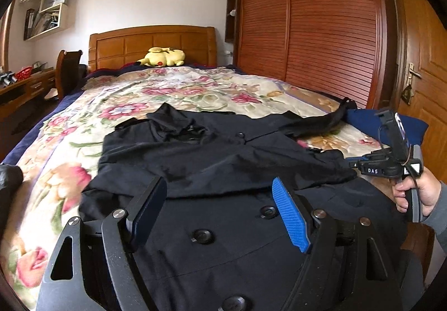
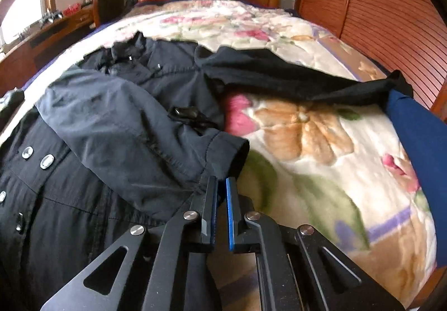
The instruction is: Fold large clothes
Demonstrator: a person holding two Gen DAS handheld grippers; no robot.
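A large dark coat [image 1: 195, 154] with round buttons lies spread on the floral bedspread [image 1: 117, 104]. One sleeve [image 2: 125, 126] is folded across its chest, with the cuff [image 2: 223, 154] pointing right. The other sleeve [image 2: 279, 76] stretches out to the right over the bed. My left gripper [image 1: 219, 182] hangs open above the coat's lower front, with nothing between its blue pads. My right gripper [image 2: 222, 185] is shut, its tips pinching the hem of the folded sleeve's cuff. In the left wrist view a hand holds the right gripper [image 1: 360, 168] at the sleeve's end.
A yellow plush toy [image 1: 163, 57] rests against the wooden headboard [image 1: 152, 44]. A slatted wardrobe [image 1: 321, 31] and a door [image 1: 421, 65] stand on the right. A desk [image 1: 25, 87] and chair [image 1: 67, 70] are on the left. Blue cloth [image 2: 419, 126] lies at the bed's right edge.
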